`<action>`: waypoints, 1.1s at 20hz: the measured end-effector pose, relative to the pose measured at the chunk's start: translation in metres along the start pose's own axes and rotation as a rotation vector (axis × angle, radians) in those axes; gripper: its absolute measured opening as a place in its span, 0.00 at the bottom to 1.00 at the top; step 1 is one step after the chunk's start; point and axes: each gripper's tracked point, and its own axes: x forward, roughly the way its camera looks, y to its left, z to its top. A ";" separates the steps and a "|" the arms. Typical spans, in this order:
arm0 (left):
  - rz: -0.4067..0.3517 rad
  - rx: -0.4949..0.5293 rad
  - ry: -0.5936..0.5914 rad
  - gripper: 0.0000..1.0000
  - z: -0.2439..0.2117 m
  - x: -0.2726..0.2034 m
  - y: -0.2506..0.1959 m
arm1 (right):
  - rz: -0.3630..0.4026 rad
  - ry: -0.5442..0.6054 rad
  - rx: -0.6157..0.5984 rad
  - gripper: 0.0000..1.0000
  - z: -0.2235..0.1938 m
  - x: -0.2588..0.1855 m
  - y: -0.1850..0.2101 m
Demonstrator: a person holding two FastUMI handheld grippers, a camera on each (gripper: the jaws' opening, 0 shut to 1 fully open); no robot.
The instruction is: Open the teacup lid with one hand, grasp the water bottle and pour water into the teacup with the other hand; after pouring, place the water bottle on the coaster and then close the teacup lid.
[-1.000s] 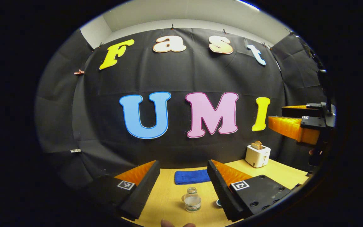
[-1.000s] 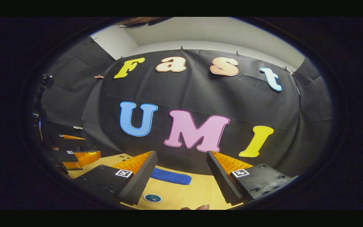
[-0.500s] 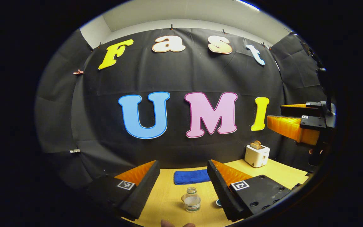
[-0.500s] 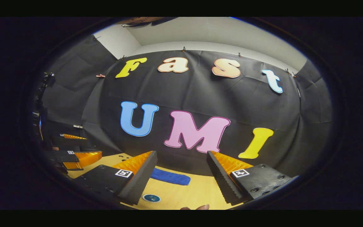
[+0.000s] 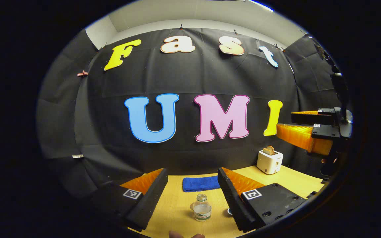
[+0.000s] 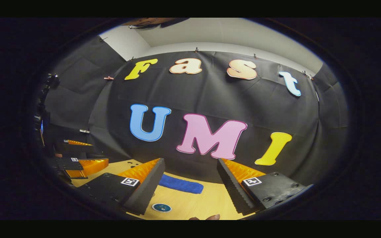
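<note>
Water bottle slightly farther off, upright (neck up), jaws apart.

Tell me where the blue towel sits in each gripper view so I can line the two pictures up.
Left gripper view: the blue towel lies flat at the table's far edge, between the left gripper fingers, beyond the water bottle.
Right gripper view: the towel lies low and left of centre, between the right gripper fingers, beyond the round coaster.
Shared landmark: the wooden table under the towel, meeting the black cloth wall just behind it.

Cloth-walled recording booth, wooden table
</note>
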 end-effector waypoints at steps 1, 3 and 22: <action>-0.004 -0.006 0.008 0.95 -0.005 0.002 -0.002 | 0.006 0.005 0.002 0.98 -0.007 0.002 0.002; -0.018 -0.011 0.029 0.95 -0.023 0.005 -0.007 | 0.025 0.018 0.009 0.98 -0.025 0.007 0.009; -0.051 -0.004 0.160 0.95 -0.246 0.064 -0.029 | 0.171 0.252 0.088 0.95 -0.309 0.034 0.085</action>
